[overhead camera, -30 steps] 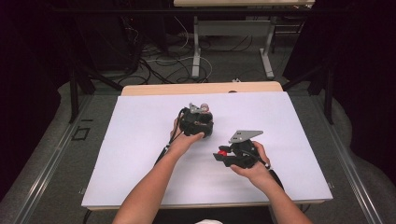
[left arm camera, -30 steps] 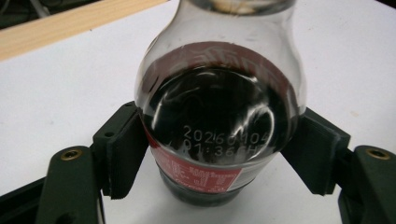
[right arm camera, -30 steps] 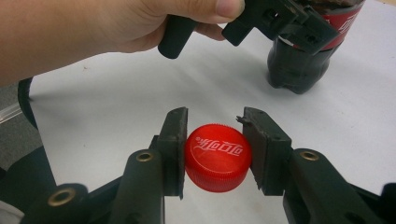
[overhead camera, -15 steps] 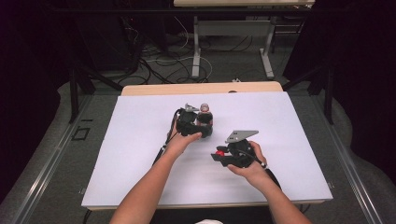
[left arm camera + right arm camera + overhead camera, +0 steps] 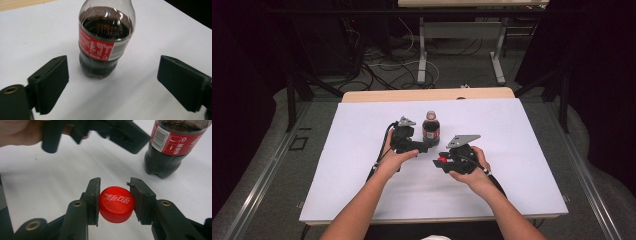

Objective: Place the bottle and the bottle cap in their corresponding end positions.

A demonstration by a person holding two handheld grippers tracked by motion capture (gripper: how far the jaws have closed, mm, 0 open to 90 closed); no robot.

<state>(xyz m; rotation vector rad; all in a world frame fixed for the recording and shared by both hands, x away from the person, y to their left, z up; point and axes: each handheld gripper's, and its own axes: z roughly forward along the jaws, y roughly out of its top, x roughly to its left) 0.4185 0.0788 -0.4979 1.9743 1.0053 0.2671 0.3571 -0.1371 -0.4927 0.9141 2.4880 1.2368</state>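
Note:
A small cola bottle [image 5: 431,128] with a red label stands upright on the white table [image 5: 337,165]; its neck looks bare in the high view. My left gripper [image 5: 418,146] sits just left of and in front of it. In the left gripper view the jaws have just been opening; the bottle [image 5: 105,45] stands a little beyond the black pads [image 5: 50,82], which do not touch it. My right gripper [image 5: 116,201] is shut on a red bottle cap [image 5: 116,206], held level above the table. In the high view the cap [image 5: 442,160] shows at the tip of that right gripper [image 5: 443,162].
The white sheet covers most of the table, with a strip of wood [image 5: 427,94] bare at the far edge. Cables and table legs [image 5: 422,55] lie on the floor beyond. In the right gripper view the left gripper [image 5: 100,132] and the bottle [image 5: 172,147] are close ahead.
The left gripper has let go of the bottle and drawn back to the left, its jaws wider. The bottle now stands free. The right gripper still holds the cap in place.

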